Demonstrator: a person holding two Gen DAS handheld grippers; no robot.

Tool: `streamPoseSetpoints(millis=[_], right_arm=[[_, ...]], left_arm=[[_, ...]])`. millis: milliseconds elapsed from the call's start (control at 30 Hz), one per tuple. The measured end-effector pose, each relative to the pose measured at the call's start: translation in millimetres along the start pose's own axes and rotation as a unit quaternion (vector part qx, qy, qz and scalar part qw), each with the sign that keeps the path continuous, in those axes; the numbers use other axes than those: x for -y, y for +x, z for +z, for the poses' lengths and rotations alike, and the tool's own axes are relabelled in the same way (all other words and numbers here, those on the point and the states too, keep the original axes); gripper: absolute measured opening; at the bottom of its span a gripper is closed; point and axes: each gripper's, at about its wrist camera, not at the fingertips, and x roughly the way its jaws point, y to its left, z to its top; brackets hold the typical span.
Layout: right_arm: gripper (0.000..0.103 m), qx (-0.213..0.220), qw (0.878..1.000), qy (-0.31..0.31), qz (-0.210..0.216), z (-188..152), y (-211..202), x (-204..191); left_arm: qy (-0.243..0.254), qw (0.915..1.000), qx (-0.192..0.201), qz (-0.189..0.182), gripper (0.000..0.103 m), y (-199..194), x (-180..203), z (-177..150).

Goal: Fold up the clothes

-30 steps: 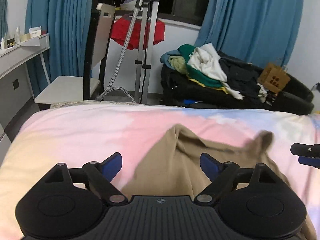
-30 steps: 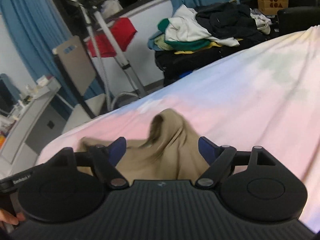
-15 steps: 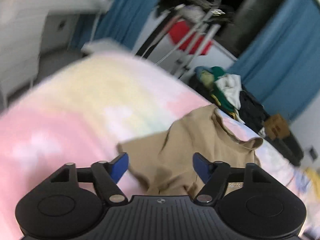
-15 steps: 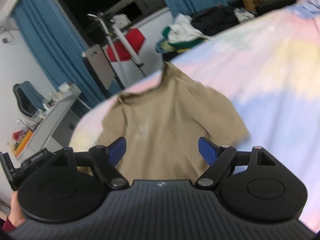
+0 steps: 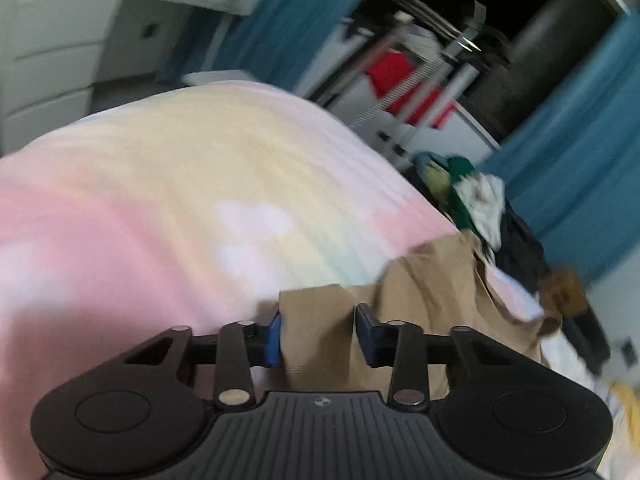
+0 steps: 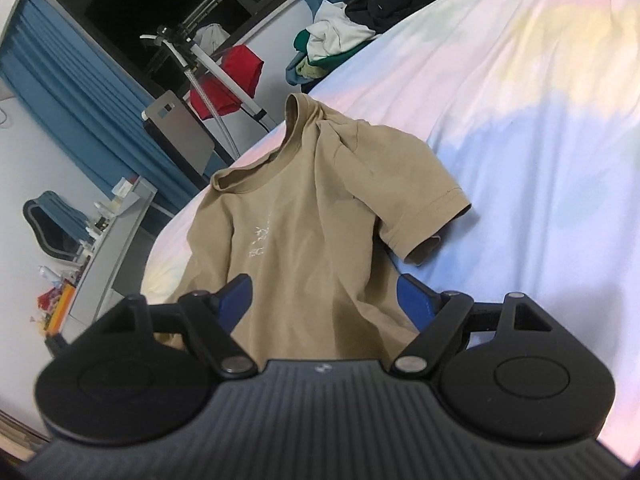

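A tan T-shirt (image 6: 304, 216) lies crumpled on the pastel bedsheet (image 6: 540, 92), collar far, one short sleeve (image 6: 432, 216) spread to the right. My right gripper (image 6: 324, 300) is open, its blue pads on either side of the shirt's near hem. In the blurred left wrist view, the same tan T-shirt (image 5: 432, 292) lies at the right. My left gripper (image 5: 318, 332) has narrowed around a fold of the shirt's edge, its left pad touching cloth, its right pad close beside it.
A pile of clothes (image 6: 344, 36) sits on a dark sofa beyond the bed. A garment steamer stand (image 6: 208, 68) with a red garment (image 6: 236, 72) stands by blue curtains. A white desk (image 6: 112, 240) with clutter is at the left.
Both grippers swung down towards the shirt's near hem. The left jaws have narrowed around a fold of cloth. The shirt now lies spread with its collar far.
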Motion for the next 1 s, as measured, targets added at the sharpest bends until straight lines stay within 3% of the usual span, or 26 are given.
streamPoseSetpoints(millis=[100,200,300,500,633,767,833,867,900,1000], right_arm=[[0.081,-0.003,1.0,-0.006,-0.009,1.5,8.1,1.8],[0.081,-0.001,1.0,-0.015,-0.019,3.1,14.1,2.0],[0.081,0.002,0.999,-0.024,-0.023,5.4,17.8,2.0],[0.081,0.014,0.998,-0.041,-0.035,10.2,30.8,4.5],[0.081,0.026,0.997,-0.049,-0.045,14.0,35.9,8.9],[0.081,0.042,0.995,-0.067,-0.055,17.3,38.9,10.7],[0.081,0.048,0.994,-0.074,-0.058,18.4,39.6,11.1],[0.081,0.05,0.994,-0.076,-0.058,18.8,39.5,11.4],[0.081,0.052,0.994,-0.078,-0.057,19.1,39.2,11.7],[0.081,0.056,0.994,-0.079,-0.053,20.4,36.6,11.6]], left_arm=[[0.043,0.9987,-0.006,0.028,0.006,16.2,16.1,-3.3],[0.076,0.9958,-0.005,0.051,0.004,18.8,27.9,10.1],[0.103,0.9915,0.01,0.079,0.004,15.9,35.1,47.8],[0.151,0.9715,0.042,0.178,0.004,28.0,48.8,133.4],[0.158,0.9592,0.028,0.232,0.004,63.4,40.8,153.5],[0.165,0.9628,0.029,0.212,0.009,94.2,32.6,134.6],[0.187,0.9593,0.042,0.208,0.015,100.7,31.4,122.9],[0.2,0.9563,0.051,0.207,0.028,100.6,32.2,116.6],[0.203,0.9581,0.049,0.196,0.04,86.8,36.9,106.7],[0.211,0.9628,0.045,0.163,0.043,45.6,51.1,77.1]])
